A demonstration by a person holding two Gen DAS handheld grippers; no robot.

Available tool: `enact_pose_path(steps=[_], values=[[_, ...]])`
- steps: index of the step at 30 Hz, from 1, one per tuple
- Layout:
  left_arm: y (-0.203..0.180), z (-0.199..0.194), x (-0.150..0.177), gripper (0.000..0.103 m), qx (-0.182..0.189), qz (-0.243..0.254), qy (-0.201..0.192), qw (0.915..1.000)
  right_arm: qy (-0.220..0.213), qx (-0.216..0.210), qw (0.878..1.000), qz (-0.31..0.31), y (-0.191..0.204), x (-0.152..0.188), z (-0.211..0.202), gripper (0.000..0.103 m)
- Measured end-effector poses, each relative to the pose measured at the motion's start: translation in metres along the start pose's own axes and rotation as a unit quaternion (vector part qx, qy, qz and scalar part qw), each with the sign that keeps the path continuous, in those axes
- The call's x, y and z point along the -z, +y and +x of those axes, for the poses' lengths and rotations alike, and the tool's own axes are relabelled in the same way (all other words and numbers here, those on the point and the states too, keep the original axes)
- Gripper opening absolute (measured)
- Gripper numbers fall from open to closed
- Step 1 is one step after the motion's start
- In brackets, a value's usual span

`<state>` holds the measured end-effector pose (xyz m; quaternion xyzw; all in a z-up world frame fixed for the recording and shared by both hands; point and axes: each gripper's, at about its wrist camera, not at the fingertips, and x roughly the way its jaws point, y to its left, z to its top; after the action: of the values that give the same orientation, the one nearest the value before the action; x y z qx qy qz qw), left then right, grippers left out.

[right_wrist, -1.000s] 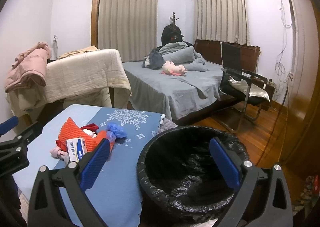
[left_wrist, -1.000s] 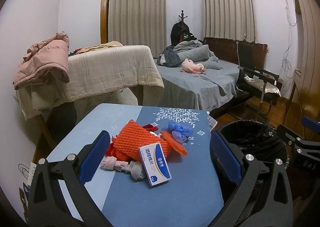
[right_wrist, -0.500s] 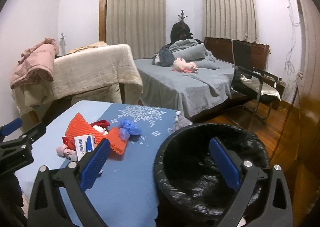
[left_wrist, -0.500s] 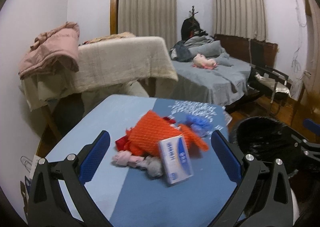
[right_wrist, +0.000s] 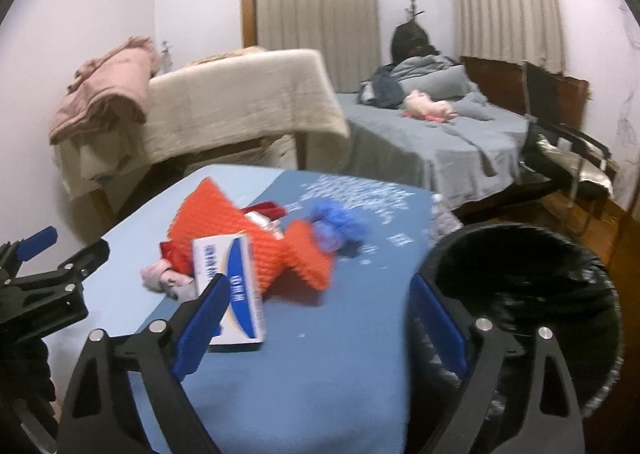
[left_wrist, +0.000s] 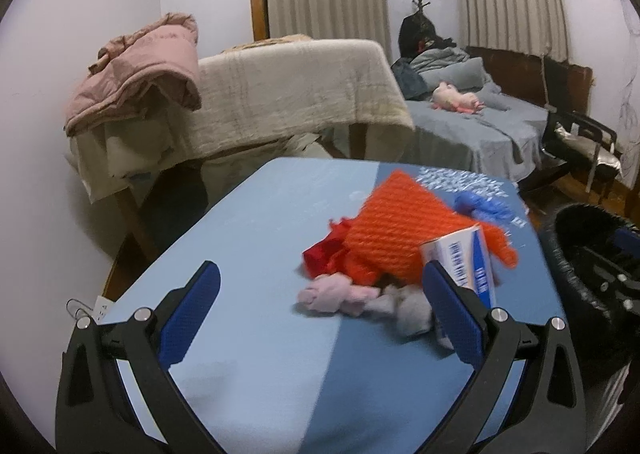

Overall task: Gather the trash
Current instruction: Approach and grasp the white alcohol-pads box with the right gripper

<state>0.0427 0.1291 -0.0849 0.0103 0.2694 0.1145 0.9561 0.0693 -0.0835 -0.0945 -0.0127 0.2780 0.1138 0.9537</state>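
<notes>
Both your tongs have come down closer to the trash pile (left_wrist: 404, 250) on the blue surface (left_wrist: 256, 254), left tongs (left_wrist: 320, 314) wide open, right tongs (right_wrist: 320, 318) closing on nothing, so grab the soft, light orange foam net (right_wrist: 256, 238) in its middle.

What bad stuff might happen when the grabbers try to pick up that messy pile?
1. The white and blue box leans on the orange netting, so tugging the netting may tip it off the table.
2. The pile is tangled: the pink scrap and red wrapper could drag along and drop on the floor.
3. The right gripper, jaws closing with nothing between them, hangs beside the black-lined bin and might bump its rim.
</notes>
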Motion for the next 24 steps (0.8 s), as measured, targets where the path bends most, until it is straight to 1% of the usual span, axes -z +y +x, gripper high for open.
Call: enact_pose_path(steps=[7,14,20,22,24], values=[[0.017,0.019,0.007,0.098,-0.009,-0.005,0.015,0.9998,0.035,-0.028,0.999,-0.026,0.035,0.012,0.042,0.078],[0.03,0.034,0.01,0.096,-0.014,-0.01,0.027,0.9995,0.055,-0.047,0.996,-0.041,0.057,0.019,0.069,0.074],[0.04,0.042,0.012,0.096,-0.019,-0.017,0.035,0.9991,0.07,-0.052,0.995,-0.053,0.071,0.022,0.086,0.072],[0.042,0.043,0.012,0.096,-0.019,-0.019,0.037,0.999,0.076,-0.053,0.994,-0.061,0.074,0.024,0.091,0.067],[0.042,0.043,0.012,0.096,-0.016,-0.02,0.038,0.999,0.082,-0.051,0.993,-0.061,0.076,0.025,0.096,0.064]])
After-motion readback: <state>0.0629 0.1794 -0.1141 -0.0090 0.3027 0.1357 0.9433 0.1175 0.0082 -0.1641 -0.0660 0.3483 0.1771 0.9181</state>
